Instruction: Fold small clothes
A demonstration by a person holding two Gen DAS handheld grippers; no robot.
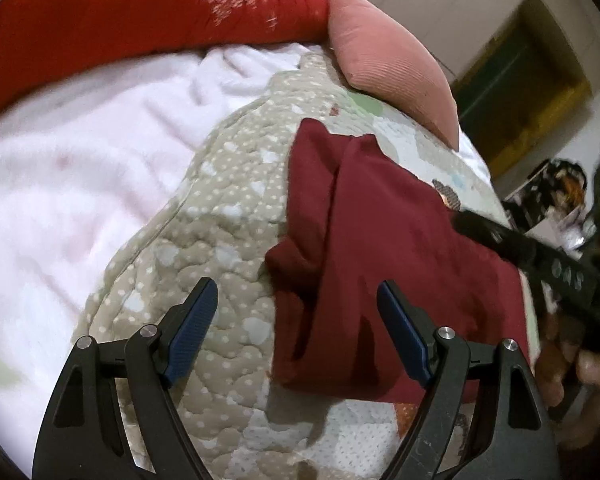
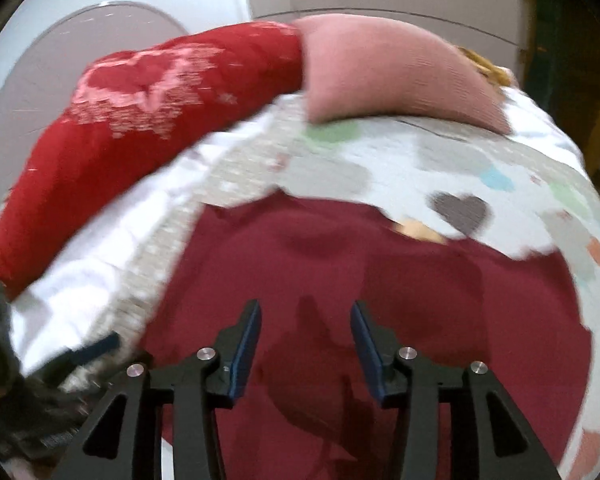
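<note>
A dark red garment (image 1: 384,252) lies partly folded on a quilted bed cover (image 1: 228,216). In the left wrist view my left gripper (image 1: 296,300) is open and empty, hovering over the garment's left edge, one finger over the quilt and one over the cloth. The right gripper's black body (image 1: 540,264) reaches in from the right above the garment, with a hand behind it. In the right wrist view my right gripper (image 2: 305,318) is open and empty, just above the middle of the garment (image 2: 340,264), which fills the lower frame.
A red pillow (image 2: 140,120) and a pink pillow (image 2: 380,76) lie at the far side of the bed. A white blanket (image 1: 68,184) lies left of the quilt. The left gripper's finger (image 2: 96,350) shows at the right wrist view's lower left. A wall and cupboard stand beyond.
</note>
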